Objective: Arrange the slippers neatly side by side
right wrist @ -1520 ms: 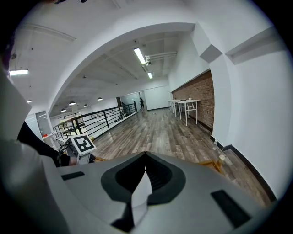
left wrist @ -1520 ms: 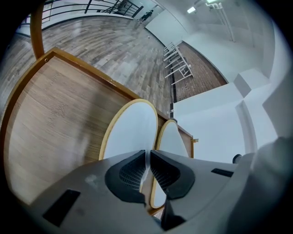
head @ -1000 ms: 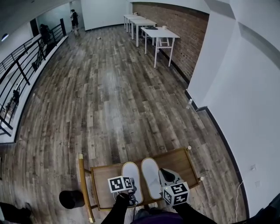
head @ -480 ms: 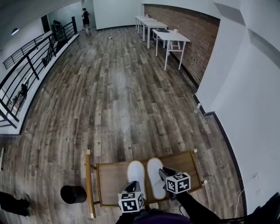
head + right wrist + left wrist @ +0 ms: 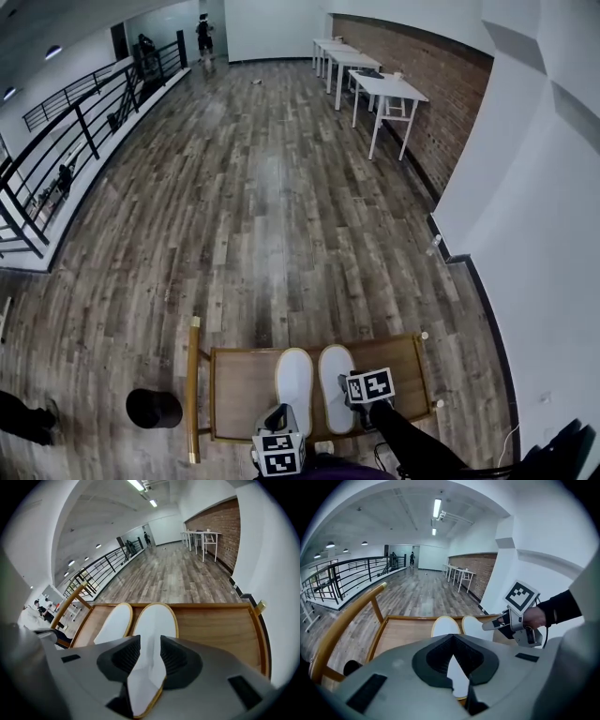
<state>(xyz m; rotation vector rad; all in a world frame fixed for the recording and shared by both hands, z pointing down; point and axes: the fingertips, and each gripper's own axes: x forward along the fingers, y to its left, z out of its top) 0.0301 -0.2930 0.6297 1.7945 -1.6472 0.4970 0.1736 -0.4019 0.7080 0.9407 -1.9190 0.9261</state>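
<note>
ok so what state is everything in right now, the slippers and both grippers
left slipper: lying flat on the wooden tray, close beside its pair
right slipper: lying flat, near end between the right gripper's fingers, not gripped
left gripper: fingers shut, empty
right gripper: fingers have just been opening, now apart either side of the right slipper

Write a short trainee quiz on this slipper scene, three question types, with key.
1. True or false: the left slipper and right slipper lie side by side on the wooden table.
2. Between the right gripper's fingers lies: A the left slipper; B the right slipper; C nothing.
3. Which wall do the white tables stand against?
Key: 1 true. 2 B; those fingers have just been opening. 3 The brick wall.
</note>
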